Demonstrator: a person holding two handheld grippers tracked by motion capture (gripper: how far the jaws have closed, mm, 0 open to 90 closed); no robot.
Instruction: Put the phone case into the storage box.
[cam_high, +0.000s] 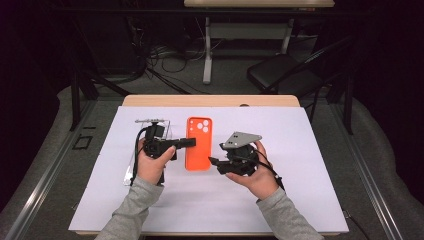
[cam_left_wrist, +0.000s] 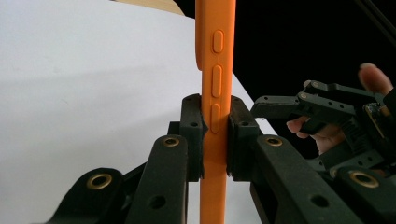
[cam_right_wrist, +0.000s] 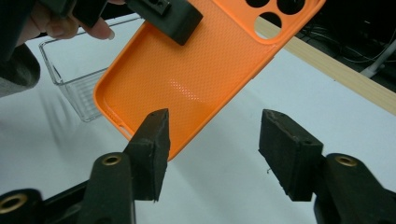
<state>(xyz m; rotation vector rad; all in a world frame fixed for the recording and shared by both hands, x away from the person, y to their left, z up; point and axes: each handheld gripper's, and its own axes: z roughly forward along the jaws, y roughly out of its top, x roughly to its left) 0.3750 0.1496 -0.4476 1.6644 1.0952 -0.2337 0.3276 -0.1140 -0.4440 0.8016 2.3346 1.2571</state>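
Note:
An orange phone case (cam_high: 199, 150) is held over the white sheet at the table's middle, its camera cut-outs at the far end. My left gripper (cam_high: 189, 142) is shut on the case's left edge. In the left gripper view the jaws clamp the orange case (cam_left_wrist: 215, 70) at its side buttons, edge-on. My right gripper (cam_high: 214, 163) sits just right of the case's near corner, open. In the right gripper view its jaws (cam_right_wrist: 217, 135) stand wide apart with nothing between them, and the case's textured inside (cam_right_wrist: 196, 70) lies just beyond the left jaw, tilted.
A clear plastic tray (cam_high: 131, 170) lies under and left of the left hand, also seen as the clear tray (cam_right_wrist: 74, 81). A white sheet (cam_high: 300, 175) covers the wooden table (cam_high: 210, 100). A black chair (cam_high: 280, 70) and cables stand beyond the table.

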